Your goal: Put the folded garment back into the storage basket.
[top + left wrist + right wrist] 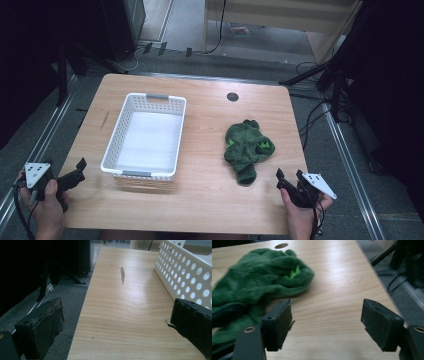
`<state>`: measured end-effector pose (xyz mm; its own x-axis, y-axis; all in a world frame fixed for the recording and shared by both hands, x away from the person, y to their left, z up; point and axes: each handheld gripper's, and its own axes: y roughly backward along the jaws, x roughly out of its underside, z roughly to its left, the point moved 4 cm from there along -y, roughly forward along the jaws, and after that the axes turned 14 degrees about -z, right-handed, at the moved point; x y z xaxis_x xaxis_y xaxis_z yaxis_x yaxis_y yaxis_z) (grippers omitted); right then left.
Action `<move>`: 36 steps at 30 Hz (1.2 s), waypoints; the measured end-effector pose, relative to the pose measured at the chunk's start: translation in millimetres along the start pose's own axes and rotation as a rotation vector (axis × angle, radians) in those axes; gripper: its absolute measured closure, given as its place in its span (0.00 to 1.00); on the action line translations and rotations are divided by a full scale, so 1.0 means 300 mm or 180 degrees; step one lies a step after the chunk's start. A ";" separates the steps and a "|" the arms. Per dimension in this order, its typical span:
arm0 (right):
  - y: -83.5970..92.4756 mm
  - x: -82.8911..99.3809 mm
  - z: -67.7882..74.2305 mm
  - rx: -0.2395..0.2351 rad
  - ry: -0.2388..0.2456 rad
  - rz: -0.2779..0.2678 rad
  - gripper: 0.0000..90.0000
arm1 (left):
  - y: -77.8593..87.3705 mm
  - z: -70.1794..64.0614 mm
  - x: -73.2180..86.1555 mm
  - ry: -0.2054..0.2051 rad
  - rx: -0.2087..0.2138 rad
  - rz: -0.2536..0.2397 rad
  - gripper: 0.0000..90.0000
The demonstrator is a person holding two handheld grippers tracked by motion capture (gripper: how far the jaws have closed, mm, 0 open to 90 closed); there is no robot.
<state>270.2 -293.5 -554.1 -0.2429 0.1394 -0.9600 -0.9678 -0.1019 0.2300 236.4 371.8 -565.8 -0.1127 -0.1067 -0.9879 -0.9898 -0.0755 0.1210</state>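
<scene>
A fuzzy dark green plush piece with bright green spikes (246,146) lies crumpled on the right half of the wooden table (210,195). In the right gripper view the green plush piece (259,280) fills the upper left. My right gripper (289,178) is held over the table's front right corner, just right of the plush piece's near end, open with only bare wood between its jaws (327,320). My left gripper (75,171) hovers at the table's front left edge, left of a white perforated basket (112,145), open and empty (117,322).
The basket (185,277) has grey handle strips and nothing inside. A round cable hole (232,97) sits near the table's far edge. A dark streak (122,275) marks the wood left of the basket. Stands, cables and grey floor surround the table.
</scene>
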 end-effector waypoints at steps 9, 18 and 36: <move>-0.010 -0.096 0.101 -0.0147 0.0004 0.0184 0.33 | -0.003 -0.009 0.001 -0.0089 0.0023 0.0023 0.00; -0.048 -0.147 0.212 -0.0217 0.0221 0.0374 0.32 | -0.003 -0.006 0.001 -0.0043 0.0027 0.0037 0.00; -0.153 -0.191 0.357 -0.0358 0.0366 0.0668 0.31 | -0.005 -0.005 0.001 -0.0033 0.0034 0.0061 0.00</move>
<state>321.6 -191.5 -492.5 -0.4223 -0.0084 -0.9064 -0.8821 -0.2265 0.4131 237.8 370.5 -566.2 -0.1325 -0.0976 -0.9864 -0.9883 -0.0631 0.1390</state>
